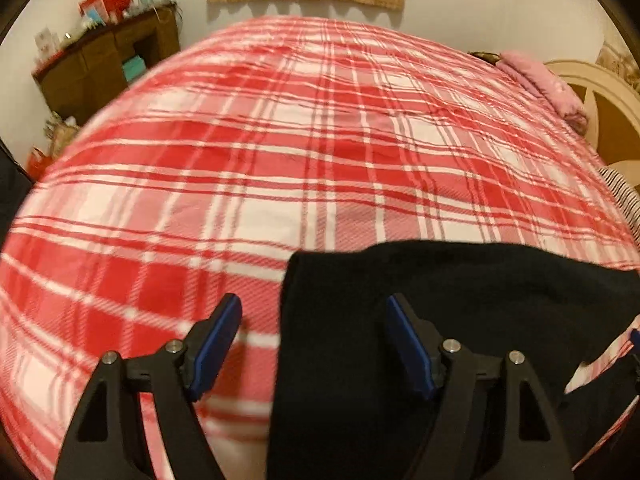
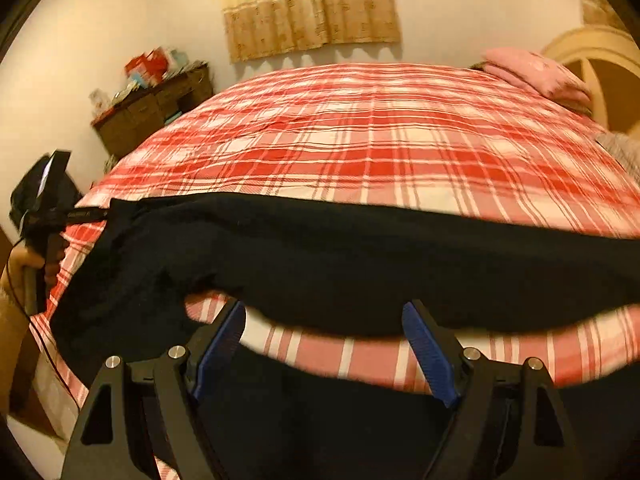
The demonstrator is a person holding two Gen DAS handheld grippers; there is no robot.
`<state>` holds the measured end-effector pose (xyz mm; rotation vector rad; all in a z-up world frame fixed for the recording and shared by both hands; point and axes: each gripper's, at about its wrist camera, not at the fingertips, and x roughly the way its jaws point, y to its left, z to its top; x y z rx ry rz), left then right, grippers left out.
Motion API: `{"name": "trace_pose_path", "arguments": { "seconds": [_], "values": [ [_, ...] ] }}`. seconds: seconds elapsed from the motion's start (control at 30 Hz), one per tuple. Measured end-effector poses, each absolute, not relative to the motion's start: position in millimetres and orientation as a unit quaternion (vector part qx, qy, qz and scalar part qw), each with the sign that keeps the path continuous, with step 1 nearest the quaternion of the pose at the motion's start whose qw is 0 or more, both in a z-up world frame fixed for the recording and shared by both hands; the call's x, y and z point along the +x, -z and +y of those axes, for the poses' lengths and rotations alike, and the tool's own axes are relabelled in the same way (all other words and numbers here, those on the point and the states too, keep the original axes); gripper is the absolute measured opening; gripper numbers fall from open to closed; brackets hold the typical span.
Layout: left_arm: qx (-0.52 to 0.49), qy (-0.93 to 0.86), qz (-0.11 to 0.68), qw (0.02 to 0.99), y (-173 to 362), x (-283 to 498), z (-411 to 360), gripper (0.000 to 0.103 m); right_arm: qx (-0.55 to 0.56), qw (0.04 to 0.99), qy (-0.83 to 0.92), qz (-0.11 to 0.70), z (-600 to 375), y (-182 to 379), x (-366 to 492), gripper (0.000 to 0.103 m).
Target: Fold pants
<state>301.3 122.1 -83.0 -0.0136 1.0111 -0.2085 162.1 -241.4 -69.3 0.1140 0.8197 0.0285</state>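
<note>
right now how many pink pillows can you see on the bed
1. The pink pillow lies at the far right end of the bed, by the headboard. Others may be hidden beyond the frame.

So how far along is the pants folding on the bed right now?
Early. Done: the black pants lie stretched lengthwise across the plaid blanket near its front edge. In hand: nothing; the left tool and right tool are open above the fabric. Left: gripping and every fold.
</note>
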Motion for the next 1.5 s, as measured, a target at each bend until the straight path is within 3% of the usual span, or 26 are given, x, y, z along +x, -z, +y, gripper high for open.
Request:
{"name": "trace_pose_path", "arguments": {
  "seconds": [0.27,0.33,0.4,0.57,0.63,0.7,0.73,1.17,1.37,1.5],
  "values": [
    [-0.007,0.119,0.513,0.85,97,327,113,0.076,-0.006,0.879,-0.111,0.463,-241,86,274,0.082],
    [-0.008,0.124,0.51,0.851,96,328,112,0.068,-0.022,0.876,-0.12,0.467,-242,89,295,0.082],
    [-0.02,0.133,0.51,0.85,95,330,115,0.051,-0.03,0.871,-0.128,0.473,-246,94,314,0.082],
    [-0.032,0.143,0.508,0.849,97,337,115,0.032,-0.05,0.848,-0.144,0.508,-251,120,332,0.082],
    [-0.043,0.15,0.507,0.848,96,336,115,0.021,-0.056,0.844,-0.163,0.509,-245,115,326,0.065],
    [-0.041,0.151,0.501,0.851,92,333,111,0.018,-0.047,0.836,-0.176,0.518,-241,110,321,0.02],
    [-0.032,0.145,0.495,0.856,88,331,109,0.018,-0.046,0.832,-0.176,0.524,-239,107,316,0.011],
    [-0.042,0.147,0.344,0.926,-8,221,149,0.017,-0.032,0.892,-0.207,0.4,-197,12,155,0.008],
    [-0.042,0.123,0.364,0.922,29,160,172,0.017,-0.086,0.875,-0.214,0.425,-152,65,79,0.009],
    [-0.068,0.141,0.397,0.904,52,139,177,0.017,-0.091,0.853,-0.234,0.457,-131,114,55,0.015]
  ]
}}
